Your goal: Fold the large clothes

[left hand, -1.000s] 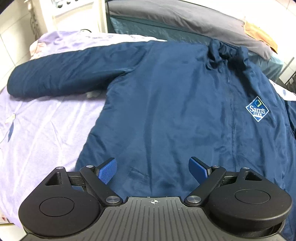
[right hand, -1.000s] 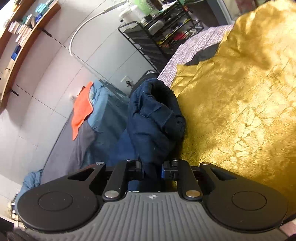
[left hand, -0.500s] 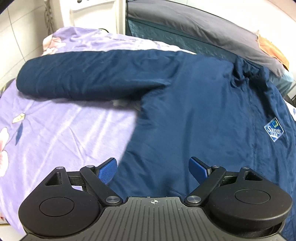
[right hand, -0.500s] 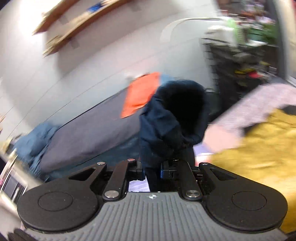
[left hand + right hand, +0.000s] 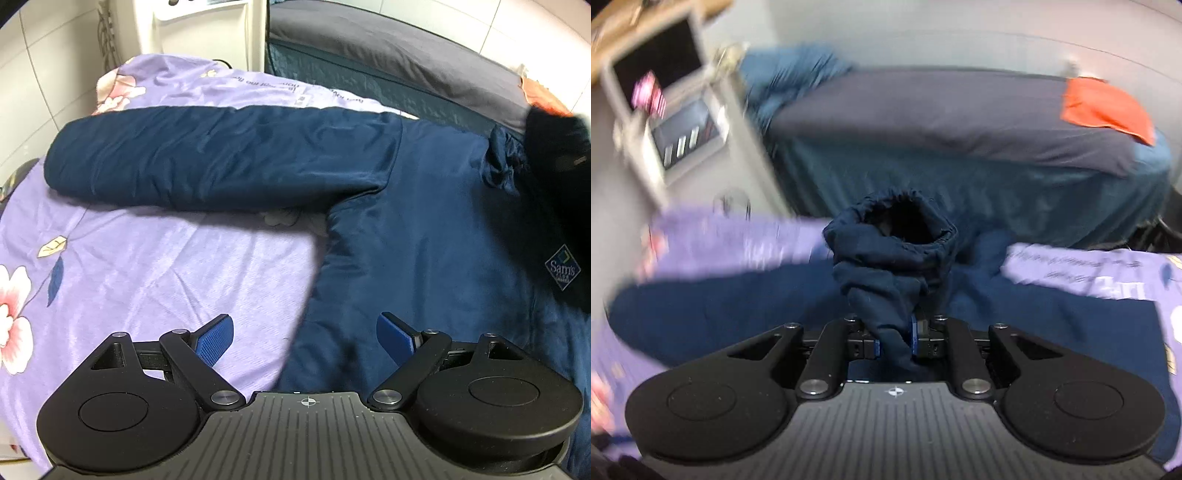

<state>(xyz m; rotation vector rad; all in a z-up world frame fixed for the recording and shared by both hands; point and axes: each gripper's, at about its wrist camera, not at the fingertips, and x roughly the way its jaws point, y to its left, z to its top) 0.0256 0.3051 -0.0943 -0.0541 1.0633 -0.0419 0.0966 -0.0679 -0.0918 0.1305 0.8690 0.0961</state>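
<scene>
1. Navy jacket lies spread front-up on a lilac floral sheet. One sleeve stretches out flat to the left across the sheet. White "Sam's" chest logo shows at the right.
2. Left gripper: blue-padded fingers spread wide, nothing between them. It hangs over the jacket's near left edge, where navy cloth meets the sheet; left pad over sheet, right pad over jacket. Contact with the cloth can't be judged.
3. Right gripper: fingers pinched tight on the other sleeve, just behind its gathered cuff. Cuff opening faces away from the camera, raised above the jacket body.
4. In the left wrist view that lifted sleeve shows as a dark blurred mass at the far right, over the collar area.
5. Beyond: a bed with grey cover, teal side, orange cloth on top at the right. White cabinet at the far left.
6. Right wrist view is motion-blurred, mostly on its left side.
</scene>
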